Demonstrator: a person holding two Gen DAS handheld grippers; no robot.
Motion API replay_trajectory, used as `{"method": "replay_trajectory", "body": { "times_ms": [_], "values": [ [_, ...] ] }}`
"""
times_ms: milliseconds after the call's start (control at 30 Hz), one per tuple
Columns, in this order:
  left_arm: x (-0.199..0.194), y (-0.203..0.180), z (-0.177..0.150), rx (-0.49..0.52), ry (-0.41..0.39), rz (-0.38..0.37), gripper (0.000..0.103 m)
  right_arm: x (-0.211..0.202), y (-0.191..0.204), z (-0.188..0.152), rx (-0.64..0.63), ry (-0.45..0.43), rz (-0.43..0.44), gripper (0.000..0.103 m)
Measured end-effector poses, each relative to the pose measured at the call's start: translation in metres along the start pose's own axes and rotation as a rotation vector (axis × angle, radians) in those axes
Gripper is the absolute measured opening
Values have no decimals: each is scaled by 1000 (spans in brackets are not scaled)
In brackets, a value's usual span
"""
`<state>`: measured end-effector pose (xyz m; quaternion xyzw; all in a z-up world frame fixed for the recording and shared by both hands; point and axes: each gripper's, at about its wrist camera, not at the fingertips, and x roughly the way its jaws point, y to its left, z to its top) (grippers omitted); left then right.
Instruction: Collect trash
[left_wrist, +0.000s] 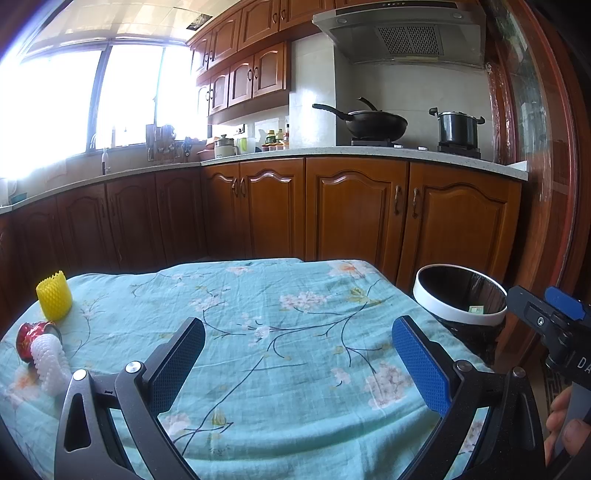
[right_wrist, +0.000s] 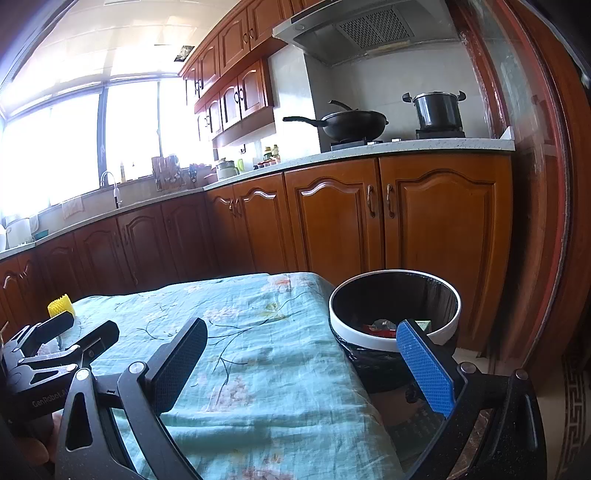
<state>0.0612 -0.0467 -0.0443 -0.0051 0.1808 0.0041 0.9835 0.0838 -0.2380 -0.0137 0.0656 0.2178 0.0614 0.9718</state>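
Three pieces of trash remain at the far left edge of the surface (left_wrist: 295, 332): a yellow foam net (left_wrist: 54, 295) standing upright, and nearer, a white foam net (left_wrist: 50, 363) lying with its long axis toward the camera, touching a red wrapper (left_wrist: 31, 334). They lie left of the left tongs (left_wrist: 297, 363), which are wide and empty (clearly the nearer pair). The right tongs (right_wrist: 306, 363), also wide, hang by the bin (right_wrist: 395, 314), off the right edge.

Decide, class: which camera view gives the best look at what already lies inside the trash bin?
The right wrist view. It looks down into the trash bin, showing red and green scraps at the bottom. The left wrist view shows the bin from a flatter angle; only one small greenish scrap is visible.
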Motion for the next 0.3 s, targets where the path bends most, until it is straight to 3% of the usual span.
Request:
{"method": "replay_trajectory", "body": {
  "times_ms": [300],
  "values": [
    [1,0,-1,1,8,-7,102,0,1,2,4,3,6,103]
  ]
}}
